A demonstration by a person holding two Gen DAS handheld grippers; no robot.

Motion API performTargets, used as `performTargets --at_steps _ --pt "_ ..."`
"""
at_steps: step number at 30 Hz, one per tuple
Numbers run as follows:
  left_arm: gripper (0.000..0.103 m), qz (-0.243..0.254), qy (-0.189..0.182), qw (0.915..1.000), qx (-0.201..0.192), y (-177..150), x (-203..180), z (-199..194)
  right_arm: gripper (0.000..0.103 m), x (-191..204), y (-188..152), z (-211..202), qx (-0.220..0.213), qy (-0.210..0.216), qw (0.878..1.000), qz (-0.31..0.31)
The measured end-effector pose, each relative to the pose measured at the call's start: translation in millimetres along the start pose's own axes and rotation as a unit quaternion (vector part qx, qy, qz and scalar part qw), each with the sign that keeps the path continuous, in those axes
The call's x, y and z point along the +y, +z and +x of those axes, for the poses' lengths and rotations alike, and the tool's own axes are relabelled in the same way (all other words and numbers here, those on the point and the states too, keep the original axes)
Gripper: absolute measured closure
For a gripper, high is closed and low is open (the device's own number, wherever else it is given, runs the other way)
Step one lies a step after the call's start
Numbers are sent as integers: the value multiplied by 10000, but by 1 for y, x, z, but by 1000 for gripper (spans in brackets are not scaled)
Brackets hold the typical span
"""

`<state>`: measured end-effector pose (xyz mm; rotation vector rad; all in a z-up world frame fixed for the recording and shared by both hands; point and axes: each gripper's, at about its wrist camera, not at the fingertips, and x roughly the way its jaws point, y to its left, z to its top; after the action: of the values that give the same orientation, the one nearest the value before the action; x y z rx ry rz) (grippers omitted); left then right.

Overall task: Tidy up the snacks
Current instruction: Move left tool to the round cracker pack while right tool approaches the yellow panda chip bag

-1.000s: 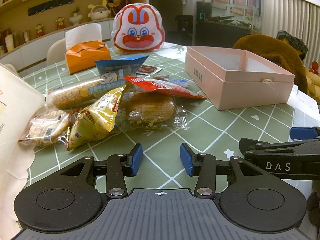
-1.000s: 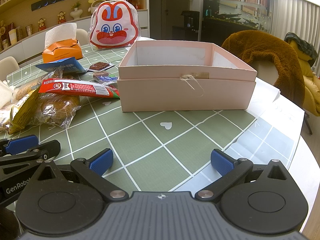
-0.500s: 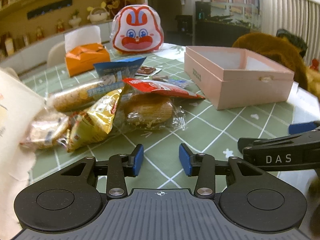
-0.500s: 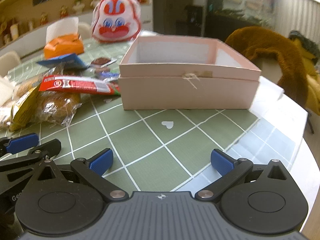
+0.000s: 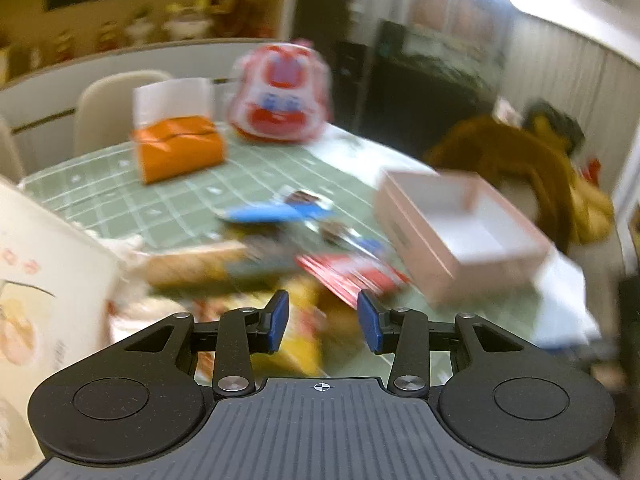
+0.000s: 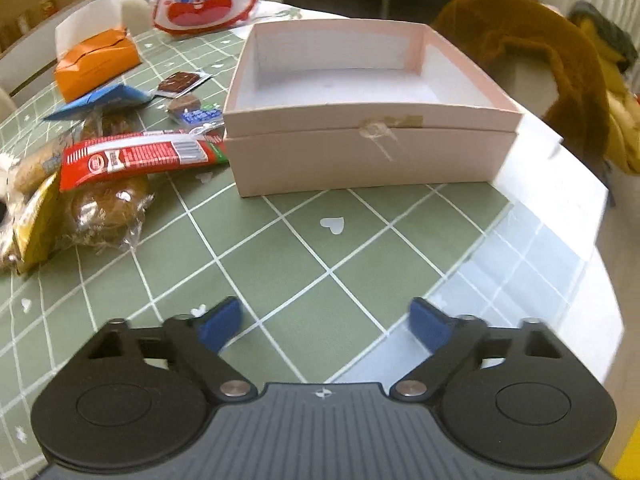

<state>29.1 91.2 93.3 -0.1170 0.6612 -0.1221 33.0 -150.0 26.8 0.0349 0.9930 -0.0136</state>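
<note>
Pink box (image 6: 372, 152) sat open beside the snack pile (image 6: 104, 184). Right gripper (image 6: 326, 326) was closing on nothing; left gripper (image 5: 323, 322) gaped, empty.

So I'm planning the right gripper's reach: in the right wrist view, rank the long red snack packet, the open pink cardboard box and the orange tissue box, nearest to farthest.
From the right gripper, its jaws closing on nothing:
1. Open pink cardboard box, straight ahead.
2. Long red snack packet, ahead left; close to the box's rank.
3. Orange tissue box, far left.

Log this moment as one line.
left gripper: open, empty | right gripper: closing, empty | pink cardboard box: empty | snacks: on table
</note>
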Motion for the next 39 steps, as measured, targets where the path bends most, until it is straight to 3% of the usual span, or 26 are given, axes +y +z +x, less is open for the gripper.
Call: performTargets --at_steps 3,6,10,13,18,23,27,30,33,39 --pt "60 -612 200 9972 378 15 38 30 14 6 -5 -23 -192 -207 9996 70" --pt "60 -1034 247 9925 610 18 65 63 14 8 -10 -39 -340 -78 9993 104" --pt "60 -957 411 9903 917 12 72 90 14 6 -13 -37 -280 -82 9995 84" --pt "59 -739 375 9930 847 2 64 84 14 -1 -16 -36 -228 63 9997 33" --pt "60 -1140 -262 9856 1219 -22 44 62 14 -2 -18 -27 -140 168 9996 -191" --pt "60 -1337 -794 9795 1283 -34 28 41 14 10 -11 -24 -177 367 9985 -361" --pt "60 -1370 -329 9857 927 -20 40 18 14 30 -6 -40 -496 681 9942 -669" --pt "60 -1318 237 9886 693 -11 57 5 14 54 -3 -43 -320 1134 9882 -980" --pt "60 -1812 245 9805 717 -15 80 8 14 81 -2 -43 -99 1606 9812 -1065" --pt "60 -2290 804 9694 371 -19 109 25 14 138 -6 -38 115 2090 9674 -1423"
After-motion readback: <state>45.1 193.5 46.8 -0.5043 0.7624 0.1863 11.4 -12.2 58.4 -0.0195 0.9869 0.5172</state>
